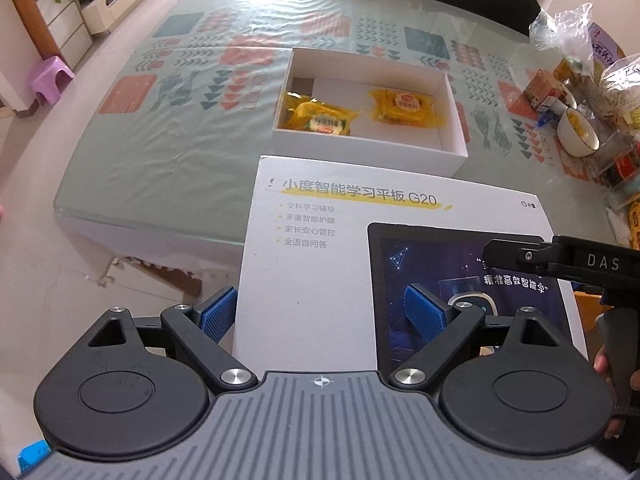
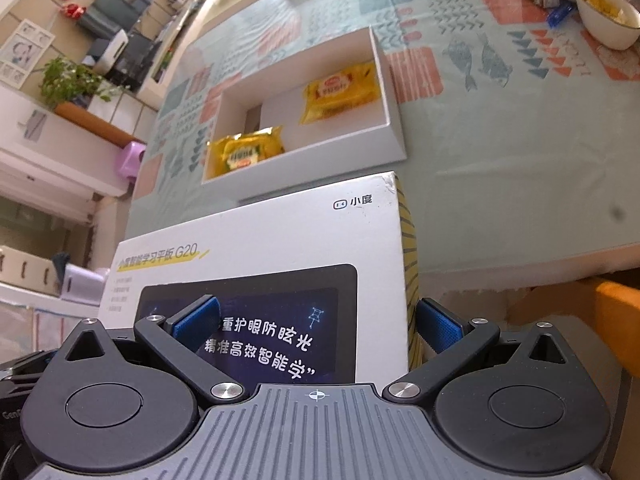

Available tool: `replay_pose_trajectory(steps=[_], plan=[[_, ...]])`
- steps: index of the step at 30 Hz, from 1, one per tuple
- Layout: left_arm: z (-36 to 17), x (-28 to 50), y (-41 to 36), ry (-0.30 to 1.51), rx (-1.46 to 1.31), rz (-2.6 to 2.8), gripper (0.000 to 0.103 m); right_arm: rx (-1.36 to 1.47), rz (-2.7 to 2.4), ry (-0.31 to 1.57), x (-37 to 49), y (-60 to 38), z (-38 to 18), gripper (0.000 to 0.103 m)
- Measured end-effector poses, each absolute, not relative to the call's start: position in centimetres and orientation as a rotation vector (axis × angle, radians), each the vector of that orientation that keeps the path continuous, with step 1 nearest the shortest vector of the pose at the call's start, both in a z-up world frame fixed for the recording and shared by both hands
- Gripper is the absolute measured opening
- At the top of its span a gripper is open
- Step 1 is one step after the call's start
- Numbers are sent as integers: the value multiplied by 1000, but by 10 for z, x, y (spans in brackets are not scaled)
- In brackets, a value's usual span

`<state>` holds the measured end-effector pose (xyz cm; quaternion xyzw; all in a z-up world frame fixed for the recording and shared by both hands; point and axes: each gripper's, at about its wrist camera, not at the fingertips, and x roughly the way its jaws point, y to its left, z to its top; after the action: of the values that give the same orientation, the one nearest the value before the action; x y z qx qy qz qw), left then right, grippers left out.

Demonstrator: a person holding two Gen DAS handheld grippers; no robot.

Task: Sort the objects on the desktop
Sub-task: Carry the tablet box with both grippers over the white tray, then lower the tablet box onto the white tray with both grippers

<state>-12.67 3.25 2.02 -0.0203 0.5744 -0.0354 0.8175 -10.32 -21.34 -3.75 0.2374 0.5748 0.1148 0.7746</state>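
A white box lid [image 1: 320, 272] printed with a tablet picture hangs off the table's near edge. My left gripper [image 1: 322, 314] straddles its left edge, one blue pad outside and one over the printed face. My right gripper [image 2: 318, 326] straddles its right edge [image 2: 408, 264] the same way. Both pairs of jaws stand wide and I cannot tell whether the pads press the lid. Beyond it an open white box [image 1: 372, 148] holds two yellow snack packets [image 1: 320, 118] [image 1: 404, 108]. The box [image 2: 396, 128] and packets [image 2: 340, 92] [image 2: 244, 152] also show in the right wrist view.
The table has a patterned cloth [image 1: 180, 92] under glass. At the far right stand a white bowl [image 1: 576, 132], a small carton [image 1: 540, 92] and plastic bags [image 1: 568, 28]. The bowl [image 2: 608, 12] shows in the right view too. A purple stool [image 1: 50, 78] stands on the floor.
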Motion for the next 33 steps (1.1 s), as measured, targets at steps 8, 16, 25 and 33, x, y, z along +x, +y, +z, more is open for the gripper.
replay_pose_trajectory(steps=[8, 16, 25, 33], plan=[[16, -131, 36, 1233, -56, -59, 103, 506, 257, 1250, -106, -210, -39, 103], [20, -115, 33, 1212, -54, -77, 103, 505, 236, 1218, -94, -217, -29, 103], [23, -82, 29, 1190, -58, -86, 103, 498, 224, 1199, -58, -218, -27, 103], [28, -38, 32, 1178, -84, -79, 103, 476, 220, 1187, -11, -217, -19, 103]])
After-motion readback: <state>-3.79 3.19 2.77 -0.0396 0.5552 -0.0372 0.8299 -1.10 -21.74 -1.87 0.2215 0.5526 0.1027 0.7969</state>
